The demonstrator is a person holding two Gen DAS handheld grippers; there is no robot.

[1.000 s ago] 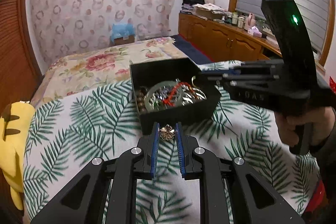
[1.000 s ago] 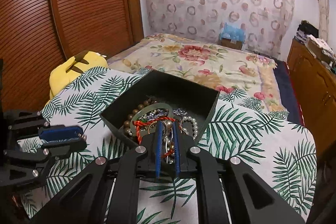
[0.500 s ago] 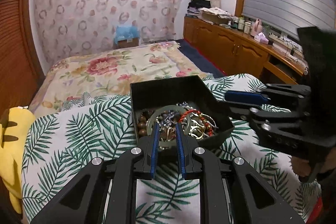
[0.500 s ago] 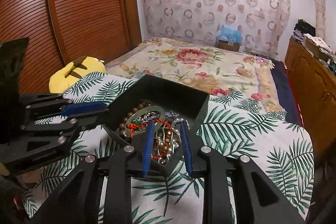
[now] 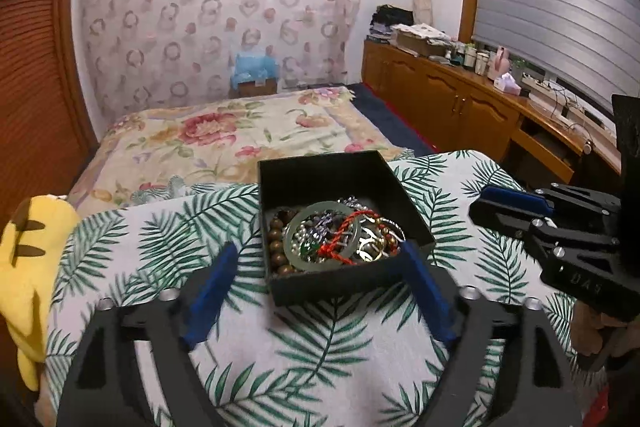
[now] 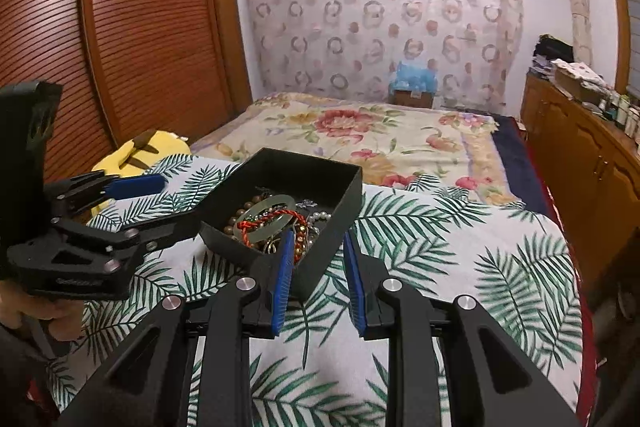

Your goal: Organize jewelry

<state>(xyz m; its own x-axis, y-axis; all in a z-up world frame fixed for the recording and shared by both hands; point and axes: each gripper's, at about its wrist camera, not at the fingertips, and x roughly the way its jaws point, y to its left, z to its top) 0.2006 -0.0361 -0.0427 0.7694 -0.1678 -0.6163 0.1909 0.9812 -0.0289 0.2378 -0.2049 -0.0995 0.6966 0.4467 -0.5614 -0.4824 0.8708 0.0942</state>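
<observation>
Jewelry lies heaped in an open black box that sits on a cloth with a green palm-leaf print, and this cloth lies on the near end of a bed. In the left wrist view, a pale green bangle with a red cord wound round it rests on top of the heap, with brown beads along the box's left wall and silvery and gold pieces under and beside the bangle. The left gripper has its blue-padded fingers spread wide, one on each side of the box's near wall, and it holds nothing. The right gripper comes in from the right edge, near the box but apart from it. A yellow plush toy lies at the left edge of the cloth.

In the right wrist view, the same box sits just ahead of the right gripper, turned so that a corner points toward the camera. The blue fingers stand parted and empty, the left one overlapping the box's near rim and the right one over the cloth beside its outer wall. The bangle, red cord, brown beads and a short string of pearls show inside. The left gripper reaches in from the left with its fingers apart, close to the box's left corner.
</observation>
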